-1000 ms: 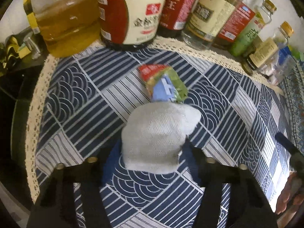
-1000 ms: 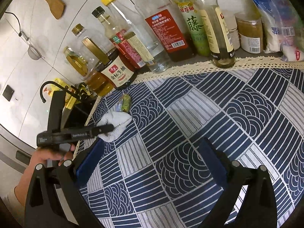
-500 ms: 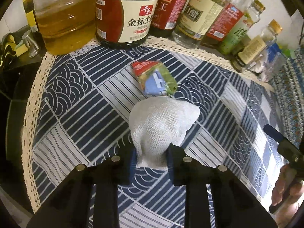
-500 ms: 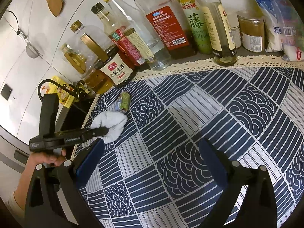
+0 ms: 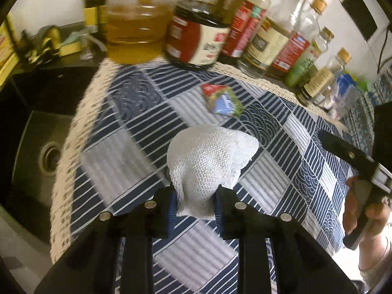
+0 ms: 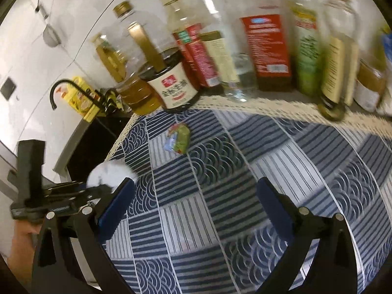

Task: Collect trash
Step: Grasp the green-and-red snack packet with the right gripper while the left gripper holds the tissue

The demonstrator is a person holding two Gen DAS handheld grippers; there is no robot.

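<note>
A crumpled white paper towel (image 5: pixel 208 164) sits between the pads of my left gripper (image 5: pixel 194 208), which is shut on its lower end and holds it above the blue patterned cloth (image 5: pixel 137 112). The same white wad (image 6: pixel 110 174) shows at the left of the right wrist view, with the left gripper's black body behind it. Beyond it on the cloth lies a small red, green and blue wrapper (image 5: pixel 221 100), also the wrapper (image 6: pixel 178 138) ahead of my right gripper (image 6: pixel 196 202). That gripper is open over the cloth with nothing between its fingers.
A row of oil, sauce and vinegar bottles (image 5: pixel 196 41) lines the back of the cloth, the bottles (image 6: pixel 267 49) close ahead in the right wrist view. A dark sink (image 5: pixel 46 156) with a black tap (image 6: pixel 61 90) lies left of the cloth's lace edge (image 5: pixel 73 132).
The left gripper closed on the white paper towel and lifted it back from the wrapper, bringing the sink into view. The right gripper moved closer to the bottles and the wrapper.
</note>
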